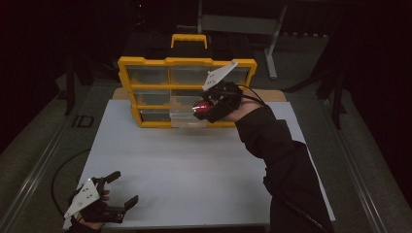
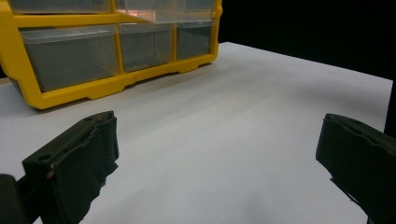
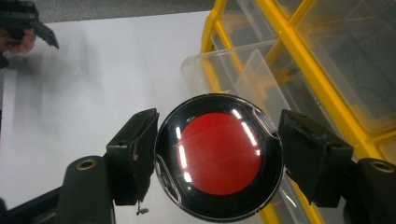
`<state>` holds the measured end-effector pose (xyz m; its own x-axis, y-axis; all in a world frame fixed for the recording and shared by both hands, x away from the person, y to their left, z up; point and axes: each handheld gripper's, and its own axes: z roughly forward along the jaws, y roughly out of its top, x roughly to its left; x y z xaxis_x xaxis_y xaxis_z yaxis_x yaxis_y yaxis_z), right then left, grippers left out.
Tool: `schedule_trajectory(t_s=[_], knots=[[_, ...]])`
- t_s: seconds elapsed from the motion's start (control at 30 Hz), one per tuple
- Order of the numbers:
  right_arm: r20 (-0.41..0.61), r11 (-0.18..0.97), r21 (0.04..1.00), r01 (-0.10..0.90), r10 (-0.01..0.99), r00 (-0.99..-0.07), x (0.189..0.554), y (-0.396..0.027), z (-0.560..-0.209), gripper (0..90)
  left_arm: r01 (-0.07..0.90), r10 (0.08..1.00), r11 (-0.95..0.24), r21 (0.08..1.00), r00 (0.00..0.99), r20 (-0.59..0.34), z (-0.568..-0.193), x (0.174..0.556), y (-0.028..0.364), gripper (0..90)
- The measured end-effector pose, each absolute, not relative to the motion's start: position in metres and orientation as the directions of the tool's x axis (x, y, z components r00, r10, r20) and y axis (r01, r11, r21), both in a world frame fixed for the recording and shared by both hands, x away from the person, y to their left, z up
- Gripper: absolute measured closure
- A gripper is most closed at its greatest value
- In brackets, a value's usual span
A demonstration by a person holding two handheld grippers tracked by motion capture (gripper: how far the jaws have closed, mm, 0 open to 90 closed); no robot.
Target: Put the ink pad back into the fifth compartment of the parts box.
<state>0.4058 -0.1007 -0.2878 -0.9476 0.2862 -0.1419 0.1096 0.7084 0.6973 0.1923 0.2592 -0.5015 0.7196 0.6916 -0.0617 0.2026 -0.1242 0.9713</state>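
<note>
In the high view a yellow organizer [image 1: 187, 92] with clear drawers is seen standing at the twelve o'clock end of the white bench [image 1: 194, 170], its carry handle [image 1: 189, 41] at the top. One clear drawer [image 1: 187, 112] in the lower middle of the organizer is pulled out toward six o'clock. The right tongs [image 1: 200, 109] are held just over this open drawer, with the dark sleeve [image 1: 284, 160] running back toward five o'clock and a grey three-cornered plate [image 1: 221, 74] standing above them. A round black disc with a red centre [image 1: 201, 108] is clamped between their jaws. In the right gripper view the disc [image 3: 218, 162] is seen face-on, pressed at nine o'clock and three o'clock by the two black pads of the right tongs [image 3: 218, 158]; light streaks are reflected on its glossy cover. Behind it the open drawer [image 3: 233, 74] and the yellow frame [image 3: 299, 51] lie toward one o'clock, and the white bench [image 3: 102, 70] spreads toward ten o'clock. The left tongs [image 1: 121, 189] are seen at the seven o'clock corner of the bench in the high view, well apart from the organizer, with a hand [image 1: 92, 208] around their body. In the left gripper view their jaws stand wide apart over bare bench [image 2: 224, 140] with nothing between them, and the organizer [image 2: 107, 46] lies toward eleven o'clock.
</note>
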Motion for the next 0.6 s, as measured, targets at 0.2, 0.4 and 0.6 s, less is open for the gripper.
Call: schedule_trajectory(t_s=[0.2,0.4,0.6], knots=[[-0.137,0.702,0.702,0.117,0.294,-0.946,0.414,-0.095,-0.285,30.3,0.203,0.69,-0.123,0.971,0.721,-0.063,-0.502,0.193,0.26,0.0],[-0.13,0.696,0.707,0.126,0.303,-0.944,0.424,-0.084,-0.285,30.3,0.203,0.689,-0.123,0.971,0.722,-0.064,-0.502,0.193,0.259,0.0],[-0.109,0.693,0.703,0.157,0.323,-0.94,0.436,-0.077,-0.292,30.3,0.204,0.685,-0.121,0.971,0.726,-0.067,-0.502,0.193,0.26,0.0]])
